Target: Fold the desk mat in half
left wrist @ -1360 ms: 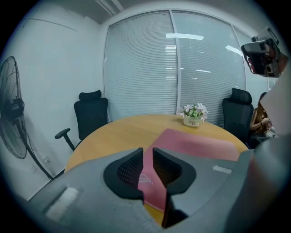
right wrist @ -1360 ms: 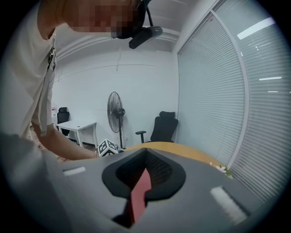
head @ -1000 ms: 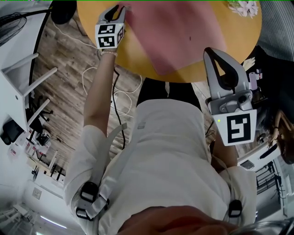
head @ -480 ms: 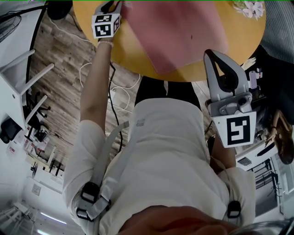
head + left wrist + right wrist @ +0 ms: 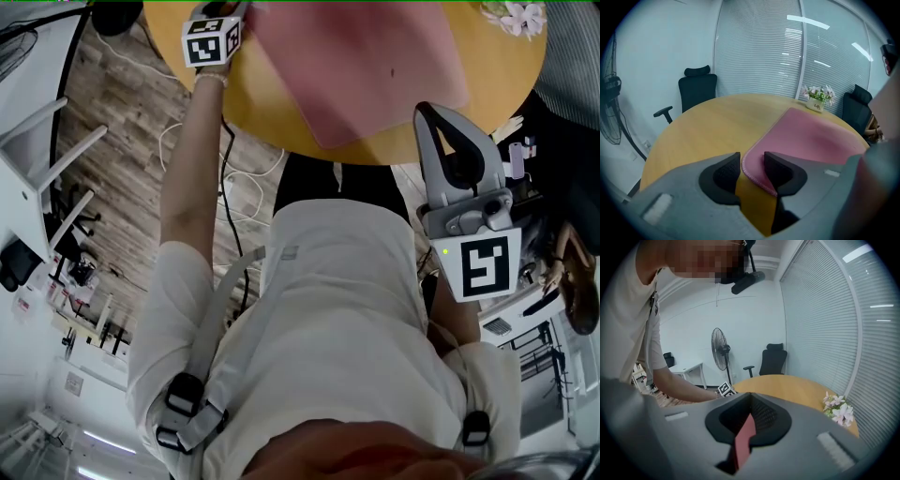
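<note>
While left claw point(image 5: 752, 160) opens around its rounded corner, pink stitched-edge desk mat point(image 5: 811, 136), right claw point(image 5: 750, 403) closed.

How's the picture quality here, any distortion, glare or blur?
Left gripper view: fisheye bends the blinds, with light reflections glaring across them. Right gripper view: dark rounded corners, edges bowed. Head view: evenly lit, desk mat slightly soft.

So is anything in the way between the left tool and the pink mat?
No, nothing visible. A corner of the pink mat lies right between the opening jaws of the left tool.
</note>
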